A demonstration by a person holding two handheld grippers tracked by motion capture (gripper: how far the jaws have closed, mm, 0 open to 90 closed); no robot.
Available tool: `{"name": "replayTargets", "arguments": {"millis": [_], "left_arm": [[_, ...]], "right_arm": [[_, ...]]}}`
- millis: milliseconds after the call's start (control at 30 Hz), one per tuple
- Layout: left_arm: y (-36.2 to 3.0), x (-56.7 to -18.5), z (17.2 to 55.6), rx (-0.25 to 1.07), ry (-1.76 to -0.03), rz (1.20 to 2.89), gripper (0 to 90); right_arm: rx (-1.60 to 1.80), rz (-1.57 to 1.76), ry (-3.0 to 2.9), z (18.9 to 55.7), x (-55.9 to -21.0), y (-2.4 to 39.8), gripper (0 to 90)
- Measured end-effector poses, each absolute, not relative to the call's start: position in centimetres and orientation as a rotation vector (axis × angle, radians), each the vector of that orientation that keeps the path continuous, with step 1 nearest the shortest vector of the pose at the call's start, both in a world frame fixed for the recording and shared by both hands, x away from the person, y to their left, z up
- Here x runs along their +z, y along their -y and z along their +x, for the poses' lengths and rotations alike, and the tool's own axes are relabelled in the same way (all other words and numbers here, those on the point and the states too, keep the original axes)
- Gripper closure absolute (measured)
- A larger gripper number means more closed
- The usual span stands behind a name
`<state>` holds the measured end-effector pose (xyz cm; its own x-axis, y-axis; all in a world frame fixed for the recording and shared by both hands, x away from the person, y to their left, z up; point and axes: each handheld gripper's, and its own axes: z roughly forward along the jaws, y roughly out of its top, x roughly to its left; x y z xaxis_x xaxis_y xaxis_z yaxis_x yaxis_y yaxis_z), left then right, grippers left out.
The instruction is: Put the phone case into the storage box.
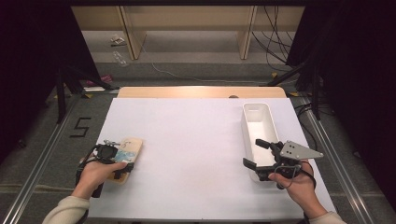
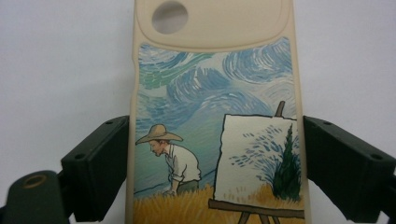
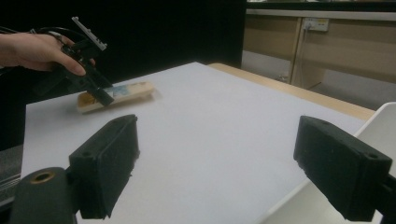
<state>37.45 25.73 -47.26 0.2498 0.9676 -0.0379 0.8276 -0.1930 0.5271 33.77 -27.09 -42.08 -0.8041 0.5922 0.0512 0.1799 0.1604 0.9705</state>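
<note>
cream-coloured phone case [image 1: 126,154] printed with a painted scene of a straw-hatted painter at an easel lies flat near the left edge of the white table [image 1: 187,144], its picture side up. left gripper [image 1: 114,161] is over the case's near end, and in the left gripper view its two black jaws stand at the case's long edges, one on each side, touching or very nearly so; whether they are squeezing yet cannot be told from here. right gripper view shows the case [image 3: 116,94] lying flat, not raised.

judging by its look, the case is a light, thin shell, a little flexible, with a smooth surface that could slide on the table or slip between the pads. taking it across the width by the long edges, as the jaws now stand, seems sound; a hard pinch might bow it.

further right, a white oblong plastic bin [image 1: 258,128] sits along the table's right side, empty as far as can be seen. right gripper [image 1: 259,156] hovers over the bin's near end with its jaws spread wide, holding nothing.
</note>
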Motion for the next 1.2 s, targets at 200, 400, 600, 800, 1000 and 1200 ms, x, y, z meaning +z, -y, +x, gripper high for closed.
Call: {"name": "replayTargets", "arguments": {"millis": [200,400,600,800,1000,1200], "left_arm": [[-25.4,-46.7,37.3,0.469,-1.605,2.056,11.6],[-25.2,-46.1,37.1,0.513,-1.578,2.030,11.7],[-24.8,-45.8,36.9,0.519,-1.537,2.049,11.6],[-24.6,-45.3,36.8,0.545,-1.529,2.016,11.7],[-24.1,-45.0,36.7,0.563,-1.503,1.992,11.7],[-23.8,-44.8,36.5,0.576,-1.485,1.988,11.7]], "right_arm": [[1.682,0.737,-2.104,33.8,-42.1,27.1,14.9],[1.685,0.741,-2.101,33.8,-42.1,27.1,14.9],[1.685,0.739,-2.101,33.8,-42.1,27.1,14.9],[1.689,0.743,-2.100,33.8,-42.1,27.1,14.9],[1.685,0.743,-2.101,33.8,-42.1,27.1,14.9],[1.693,0.750,-2.096,33.8,-42.1,27.1,14.9]]}}
